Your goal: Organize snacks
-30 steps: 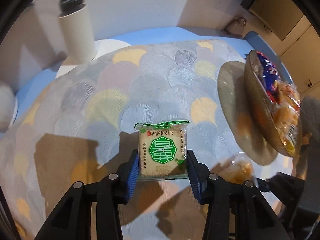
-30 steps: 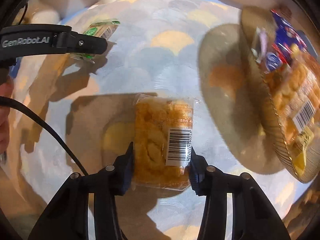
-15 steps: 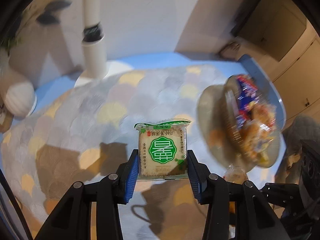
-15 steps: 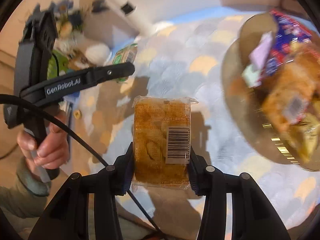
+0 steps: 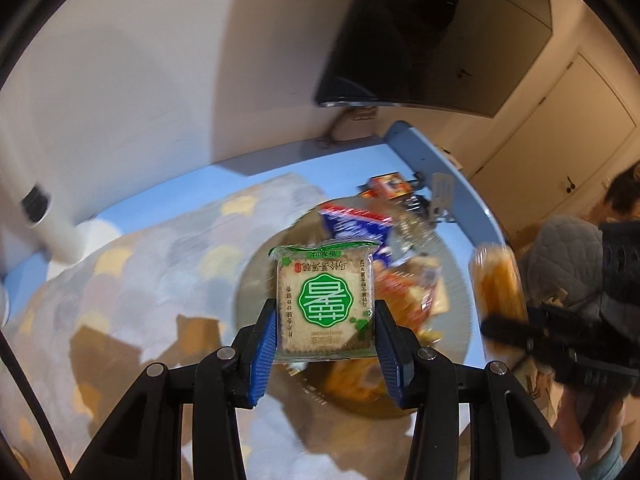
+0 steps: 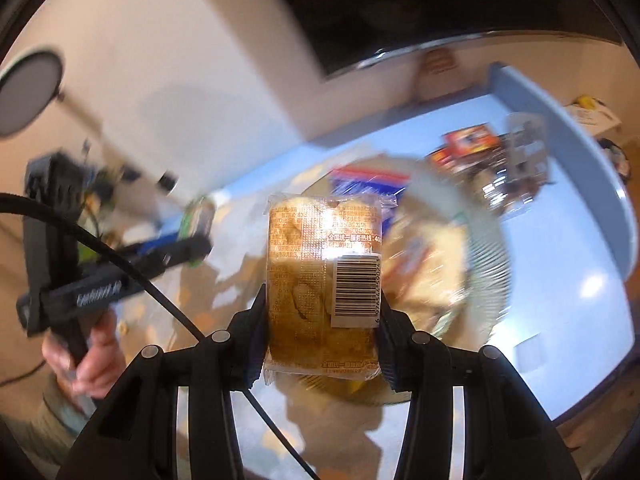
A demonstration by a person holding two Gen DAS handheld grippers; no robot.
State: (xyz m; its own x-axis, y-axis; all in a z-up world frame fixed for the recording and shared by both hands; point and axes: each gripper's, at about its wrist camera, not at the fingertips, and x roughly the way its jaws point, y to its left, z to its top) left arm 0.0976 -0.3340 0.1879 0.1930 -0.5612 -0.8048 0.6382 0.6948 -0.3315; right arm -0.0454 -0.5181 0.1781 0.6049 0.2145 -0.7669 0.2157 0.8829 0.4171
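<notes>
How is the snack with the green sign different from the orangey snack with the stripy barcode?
The green-label cracker packet is squarish, with a big green emblem on pale crackers; the orange snack packet is taller, clear, golden-brown inside, and shows a barcode sticker. The cracker packet sits in the left gripper; the orange one is in the right gripper. Both are sealed single packs, each pinched at its sides and held in front of the snack bowl.

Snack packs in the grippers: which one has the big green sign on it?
The cracker pack in the left gripper. The right gripper holds a golden pack showing a barcode.
</notes>
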